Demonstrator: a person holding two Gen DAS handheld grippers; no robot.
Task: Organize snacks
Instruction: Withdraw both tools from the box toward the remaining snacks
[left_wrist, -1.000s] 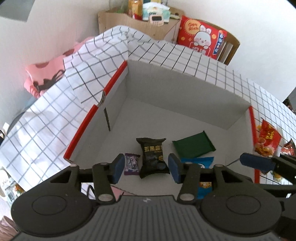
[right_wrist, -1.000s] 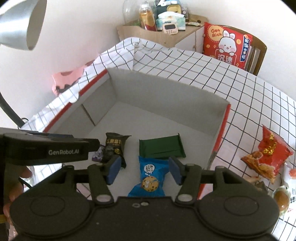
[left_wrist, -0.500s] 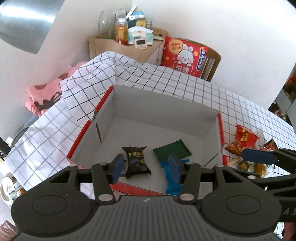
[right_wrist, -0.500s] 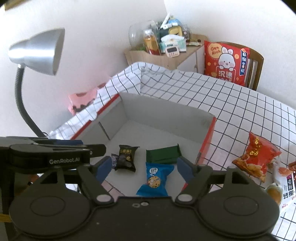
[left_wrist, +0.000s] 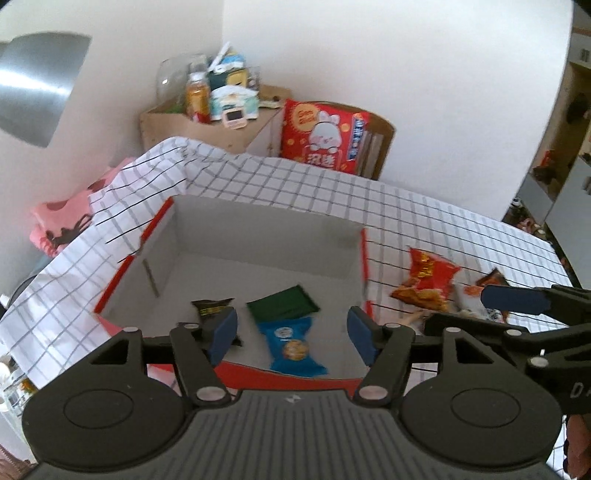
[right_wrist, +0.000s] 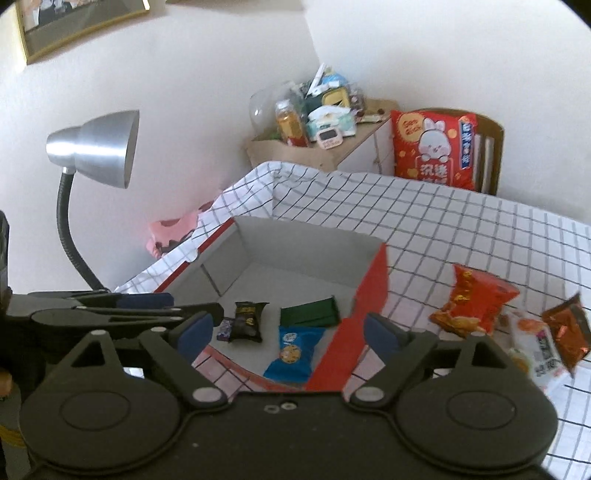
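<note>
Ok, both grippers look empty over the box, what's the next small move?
Probably swing the right gripper toward the red chip bag on the checked cloth. Its jaws are opening with nothing between them, and that bag lies outside the box, nearest the box's right wall.

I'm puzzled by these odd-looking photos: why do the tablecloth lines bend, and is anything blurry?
Both views: fisheye lenses bow the checked tablecloth lines. Left wrist view: the red snack bag is smeared by motion blur. Right wrist view: the lamp is sharp, daylight soft.

My two wrist views look steeply down from six o'clock, both sharing the red-edged grey cardboard box (left_wrist: 258, 236) (right_wrist: 306, 240) ahead.
</note>
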